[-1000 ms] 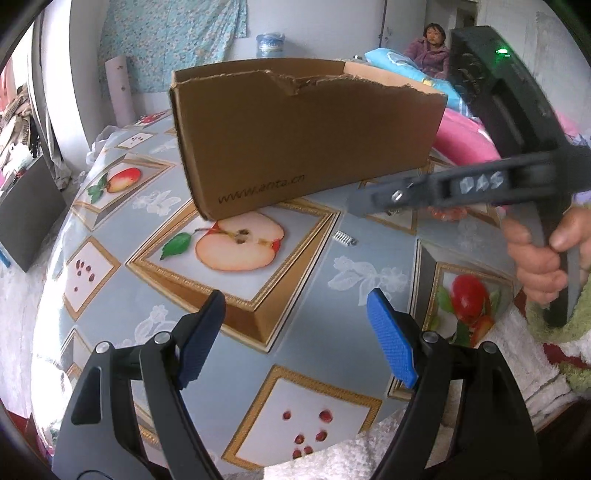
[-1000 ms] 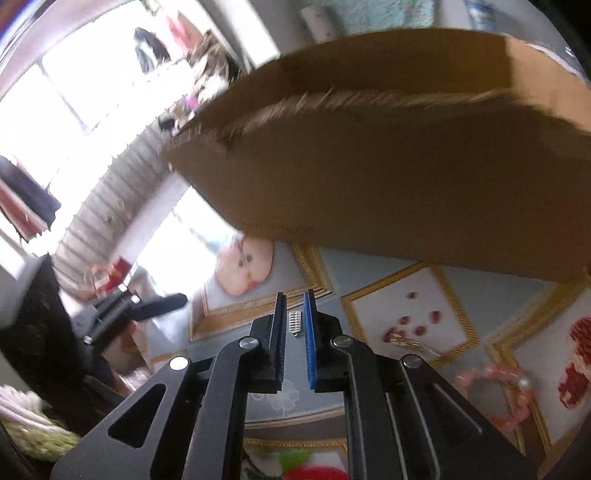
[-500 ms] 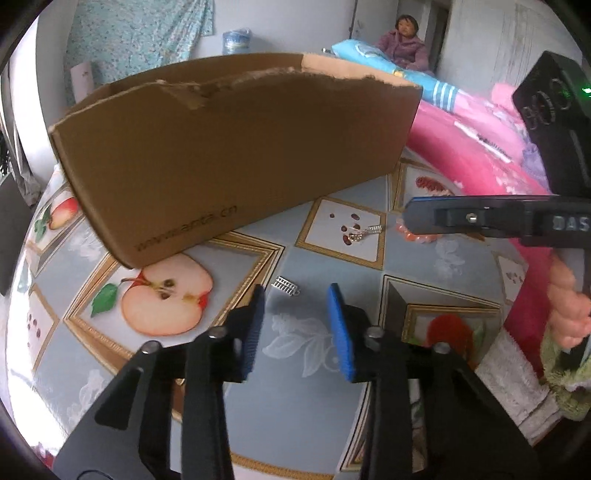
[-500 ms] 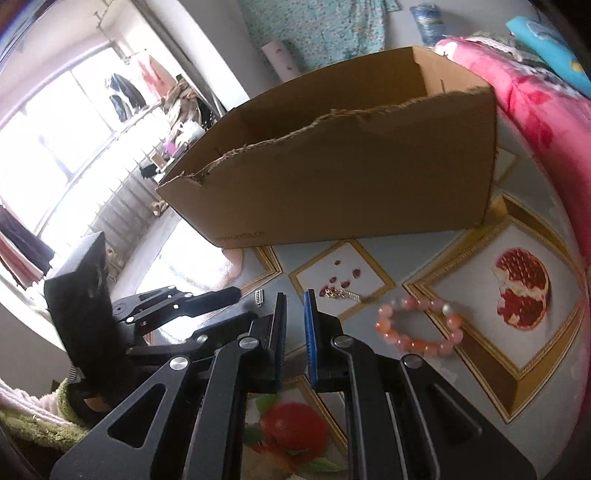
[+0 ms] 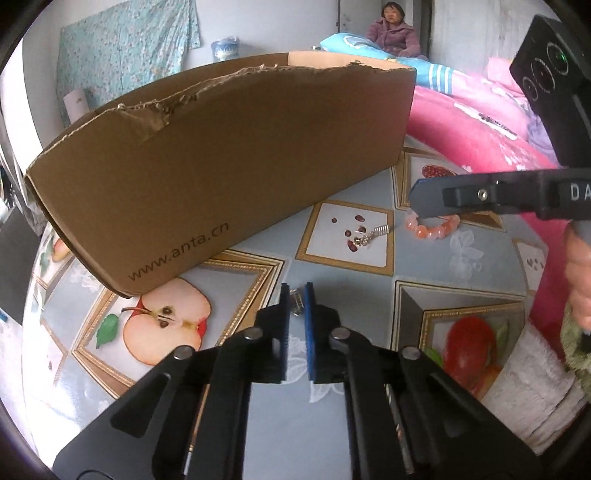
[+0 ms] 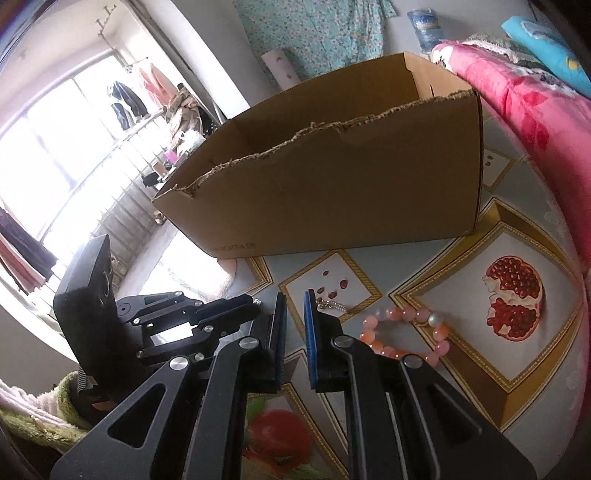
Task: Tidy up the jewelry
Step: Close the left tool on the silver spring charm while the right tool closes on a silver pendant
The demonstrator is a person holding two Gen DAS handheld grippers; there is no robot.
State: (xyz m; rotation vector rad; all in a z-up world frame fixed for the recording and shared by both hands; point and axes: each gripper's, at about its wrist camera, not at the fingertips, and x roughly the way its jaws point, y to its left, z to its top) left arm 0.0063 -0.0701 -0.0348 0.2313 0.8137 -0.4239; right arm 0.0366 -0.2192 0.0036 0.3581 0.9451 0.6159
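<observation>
My left gripper sits low over the fruit-print table, its blue pads pressed on a small silver earring. The left gripper also shows in the right wrist view, its tips down on the cloth. A second silver piece with a chain lies on the seed tile, and a pink bead bracelet is just right of it. My right gripper hangs shut with nothing between its pads, near the silver piece and the bracelet. An open cardboard box stands behind.
The cardboard box has a torn front rim. A pink quilt lies past the table's right side, with a person seated far back. A white towel hangs at the near right edge. A window lies left.
The left jaws went from wide open to closed around the small silver earring as the gripper moved up to it. The right gripper drew back from the box towards the bracelet.
</observation>
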